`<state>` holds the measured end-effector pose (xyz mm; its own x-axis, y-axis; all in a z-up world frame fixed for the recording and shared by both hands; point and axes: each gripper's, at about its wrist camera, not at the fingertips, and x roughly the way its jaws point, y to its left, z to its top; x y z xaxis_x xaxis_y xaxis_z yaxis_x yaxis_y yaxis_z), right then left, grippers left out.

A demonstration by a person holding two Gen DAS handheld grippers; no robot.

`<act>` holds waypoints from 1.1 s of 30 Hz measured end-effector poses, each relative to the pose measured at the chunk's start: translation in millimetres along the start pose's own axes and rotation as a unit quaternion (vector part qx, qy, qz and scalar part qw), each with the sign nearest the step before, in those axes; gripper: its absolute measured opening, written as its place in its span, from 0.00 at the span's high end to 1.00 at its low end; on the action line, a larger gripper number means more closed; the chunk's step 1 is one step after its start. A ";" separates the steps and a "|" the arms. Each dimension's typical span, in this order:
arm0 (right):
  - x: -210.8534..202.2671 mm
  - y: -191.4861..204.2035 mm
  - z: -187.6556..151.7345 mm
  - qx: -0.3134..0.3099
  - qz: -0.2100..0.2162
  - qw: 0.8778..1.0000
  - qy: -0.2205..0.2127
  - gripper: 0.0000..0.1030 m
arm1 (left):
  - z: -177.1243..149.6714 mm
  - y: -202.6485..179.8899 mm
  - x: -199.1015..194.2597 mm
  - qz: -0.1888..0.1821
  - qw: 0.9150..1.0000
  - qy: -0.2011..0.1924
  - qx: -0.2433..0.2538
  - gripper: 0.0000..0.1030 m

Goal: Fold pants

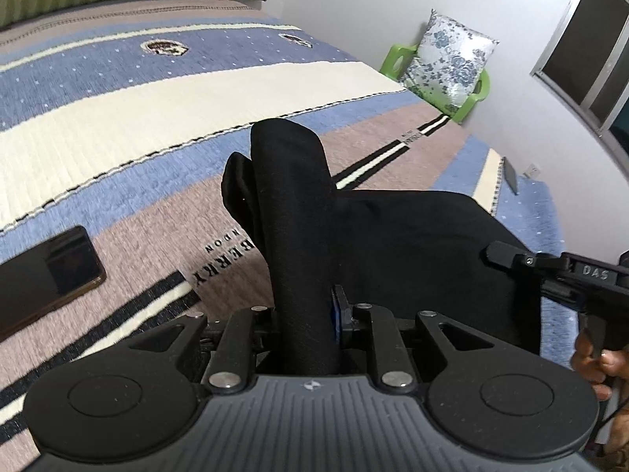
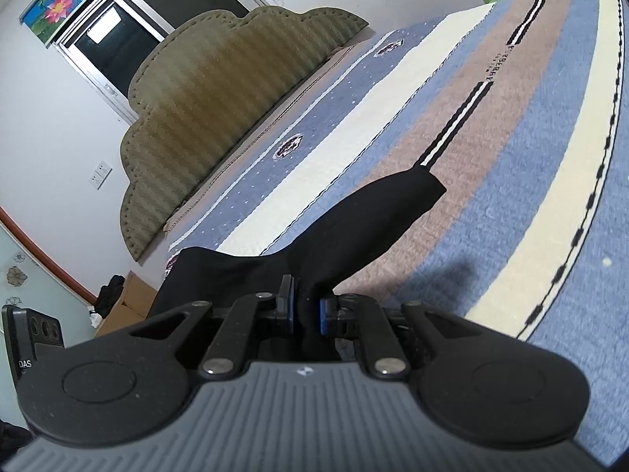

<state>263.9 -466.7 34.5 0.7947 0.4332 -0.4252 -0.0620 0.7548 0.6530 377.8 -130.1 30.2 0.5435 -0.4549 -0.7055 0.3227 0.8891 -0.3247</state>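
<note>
Holding one pair of black pants [image 1: 298, 244] are two grippers — both nearly closed, each pinching a fold of the soft dark cloth. The left gripper [image 1: 304, 314] squeezes a thick rolled bunch that sticks up past its fingers, and the rest of the pants spreads flat to the right of that bunch. The right gripper [image 2: 306, 308] has blue pads [image 2: 324, 316] pressed on the cloth, and one pant leg reaches out over the bed cover [image 2: 491, 216] to a square end. The pants lie on this fuzzy cover, which has blue, cream and brown stripes. One shiny black phone [image 1: 47, 275] lies flat on the cover, left of the pants. One flowery pillow [image 1: 452, 63] leans on one green plastic chair [image 1: 397, 59] beyond the bed. One ribbed green headboard [image 2: 220, 118] has a bumpy, cloud-like edge. A person's hand [image 1: 593, 358] grips the right gripper's handle — only its fingers show.
</note>
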 end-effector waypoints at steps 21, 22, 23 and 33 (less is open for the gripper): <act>23.0 2.5 14.0 -0.021 -0.018 1.000 0.003 0.88 | 13.1 8.1 15.0 0.028 0.999 -0.007 -0.023 0.82; 23.5 2.4 15.4 -0.023 -0.019 1.000 0.002 0.88 | 13.8 9.3 15.2 0.025 0.999 -0.005 -0.029 0.82; 23.8 2.4 16.9 -0.025 -0.020 0.999 0.001 0.88 | 14.7 10.6 15.8 0.023 0.999 -0.004 -0.033 0.82; 43.4 -8.8 21.6 -0.028 -0.047 0.998 0.012 0.88 | 10.7 19.0 39.4 0.041 0.998 0.009 -0.043 0.82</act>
<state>311.9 -465.1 23.9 0.7837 0.3712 -0.4980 -0.0234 0.8188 0.5736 413.7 -131.7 3.0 0.5508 -0.3807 -0.7428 0.2101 0.9245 -0.3181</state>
